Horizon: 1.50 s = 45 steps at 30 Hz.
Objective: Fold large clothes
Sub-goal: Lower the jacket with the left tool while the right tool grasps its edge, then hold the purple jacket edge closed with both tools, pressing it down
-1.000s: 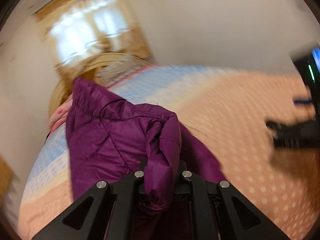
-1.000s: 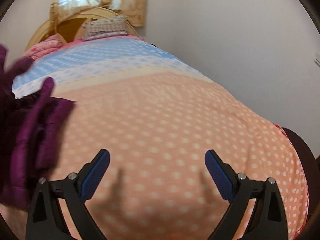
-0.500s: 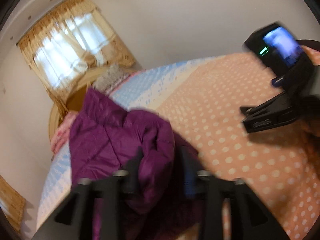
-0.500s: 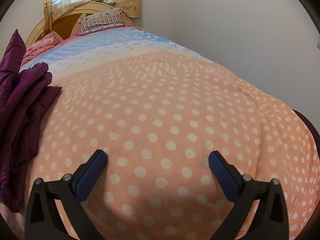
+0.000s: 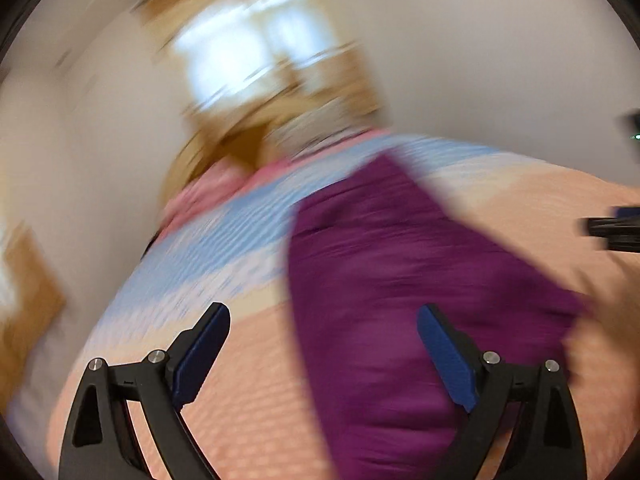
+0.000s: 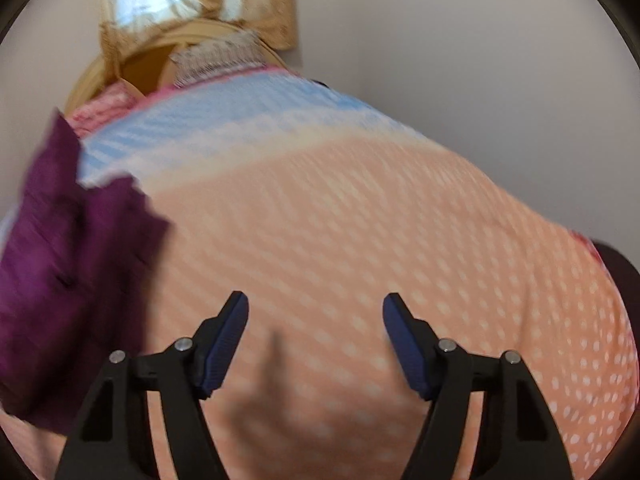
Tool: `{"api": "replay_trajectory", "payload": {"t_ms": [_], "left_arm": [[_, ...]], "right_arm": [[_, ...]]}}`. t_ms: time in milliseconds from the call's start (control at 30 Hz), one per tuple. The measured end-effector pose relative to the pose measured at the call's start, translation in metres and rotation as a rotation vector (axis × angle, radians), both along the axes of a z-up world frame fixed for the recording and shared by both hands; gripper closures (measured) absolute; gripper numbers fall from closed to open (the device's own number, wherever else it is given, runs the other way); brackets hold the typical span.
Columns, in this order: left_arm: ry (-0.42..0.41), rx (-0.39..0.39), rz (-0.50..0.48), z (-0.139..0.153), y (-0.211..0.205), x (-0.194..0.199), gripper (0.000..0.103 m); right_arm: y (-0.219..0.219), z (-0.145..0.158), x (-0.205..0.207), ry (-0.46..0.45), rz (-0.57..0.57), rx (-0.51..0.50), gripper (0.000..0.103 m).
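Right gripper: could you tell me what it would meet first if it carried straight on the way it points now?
Probably the polka-dot bedspread. The right gripper, jaws closing with nothing between them, points down at bare peach fabric; the purple jacket lies off to the left, outside that line.

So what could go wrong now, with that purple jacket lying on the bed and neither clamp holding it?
1. The purple jacket lies bunched, not flat, on the spotted bedspread; a fold started like this could come out lumpy.
2. The left hand-held gripper, jaws opening, is clear of the jacket, and its view is blurred, so a regrab might miss the edge.
3. The right hand-held gripper is closing on nothing, over bare bedspread.
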<state>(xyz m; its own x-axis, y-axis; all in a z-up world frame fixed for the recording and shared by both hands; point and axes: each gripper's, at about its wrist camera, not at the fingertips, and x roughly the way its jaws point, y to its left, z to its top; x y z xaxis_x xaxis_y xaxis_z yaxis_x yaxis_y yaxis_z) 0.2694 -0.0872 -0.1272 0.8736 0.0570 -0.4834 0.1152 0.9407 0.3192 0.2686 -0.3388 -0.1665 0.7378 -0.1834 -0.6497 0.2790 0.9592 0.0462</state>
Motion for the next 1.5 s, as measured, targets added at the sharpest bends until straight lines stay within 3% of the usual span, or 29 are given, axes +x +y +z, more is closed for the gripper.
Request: {"api": "replay_trajectory", "payload": {"t_ms": [67,200,333,467,633,767,900,1100,1500], "left_arm": [[0.034,-0.054,0.151,-0.001,0.032,0.035,0.008],[0.077,-0.162,0.358,-0.002,0.076,0.087,0.008],[0.098,-0.307,0.431,0.001,0.09,0.12,0.008],[0.079,-0.398,0.398,0.004,0.077,0.133,0.008],[0.131,-0.335,0.299,-0.017,0.03,0.157,0.008],[0.179,-0.29,0.243,-0.041,-0.001,0.16,0.008],[0.161,-0.222,0.224,-0.055,-0.023,0.16,0.007],[0.201,-0.269,0.223,-0.071,-0.019,0.17,0.003],[0.243,-0.259,0.214,-0.085,-0.023,0.176,0.002]], "right_arm": [[0.026,0.026,0.02,-0.028,0.051,-0.003,0.033],[0.093,0.075,0.058,-0.077,0.143,-0.05,0.037],[0.154,0.095,0.098,-0.11,0.224,-0.031,0.047],[0.169,0.068,0.133,-0.102,0.221,0.072,0.054],[0.143,0.013,0.135,-0.048,0.149,0.093,0.055],[0.113,-0.013,0.128,-0.027,0.111,0.141,0.055],[0.105,-0.02,0.128,-0.036,0.106,0.122,0.055],[0.104,-0.032,0.127,-0.034,0.095,0.14,0.055],[0.1,-0.047,0.133,-0.007,0.084,0.151,0.055]]}}
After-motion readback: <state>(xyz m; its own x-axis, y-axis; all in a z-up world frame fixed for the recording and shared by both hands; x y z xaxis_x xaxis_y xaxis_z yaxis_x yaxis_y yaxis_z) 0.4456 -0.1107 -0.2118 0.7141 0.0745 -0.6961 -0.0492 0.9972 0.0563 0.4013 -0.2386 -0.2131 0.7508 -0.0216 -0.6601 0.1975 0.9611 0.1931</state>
